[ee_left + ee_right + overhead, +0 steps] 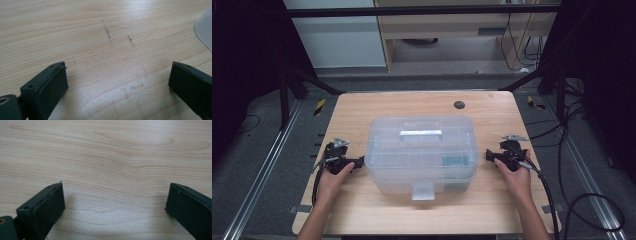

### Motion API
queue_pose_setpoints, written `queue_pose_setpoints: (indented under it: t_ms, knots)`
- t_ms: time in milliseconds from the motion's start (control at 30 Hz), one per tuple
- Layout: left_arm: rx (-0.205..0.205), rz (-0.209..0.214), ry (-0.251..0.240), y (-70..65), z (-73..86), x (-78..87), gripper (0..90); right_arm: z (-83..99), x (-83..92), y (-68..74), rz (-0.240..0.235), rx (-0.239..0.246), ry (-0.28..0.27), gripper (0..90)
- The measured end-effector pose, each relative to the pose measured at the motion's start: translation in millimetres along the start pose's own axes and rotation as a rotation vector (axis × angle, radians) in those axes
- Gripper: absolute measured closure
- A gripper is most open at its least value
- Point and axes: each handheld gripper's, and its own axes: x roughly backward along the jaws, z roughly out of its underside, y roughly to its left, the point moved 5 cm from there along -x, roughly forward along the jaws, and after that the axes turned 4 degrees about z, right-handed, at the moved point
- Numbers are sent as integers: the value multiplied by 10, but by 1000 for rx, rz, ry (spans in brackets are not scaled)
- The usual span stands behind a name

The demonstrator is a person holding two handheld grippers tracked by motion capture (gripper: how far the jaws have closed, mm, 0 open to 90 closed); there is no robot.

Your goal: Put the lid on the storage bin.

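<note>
A dim workroom with dark curtains at both sides and a pale cabinet at twelve o'clock surrounds a light wooden table (362, 107) standing on grey floor. At the table's centre sits a clear plastic storage box (421, 152), lid closed, with a flat grey handle (421, 134) on top, a latch tab (423, 190) facing six o'clock, and something teal (455, 161) showing through its wall toward four o'clock. A small dark round plug (459, 104) lies in the tabletop at one o'clock from the box.

The left gripper (360, 162) is at nine o'clock of the box, held in the person's left hand (333, 175) and pointing at the box's side, very close to it; whether it touches cannot be told. In the left gripper view its jaws stand wide apart over bare wood with nothing between them, and a corner of the box (205, 32) shows at two o'clock.

The right gripper (488, 155) is at three o'clock of the box, held in the right hand (514, 172), aimed at the opposite side and just beside it. In the right gripper view its jaws also stand wide apart, nothing between them, with plain wood grain beyond.
</note>
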Motion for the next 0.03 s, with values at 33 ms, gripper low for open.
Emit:
queue_pose_setpoints:
  t_ms: [33]
  knots:
    - [2,-1,0,0,0,0,4,3,3,6,7,-9,2,11]
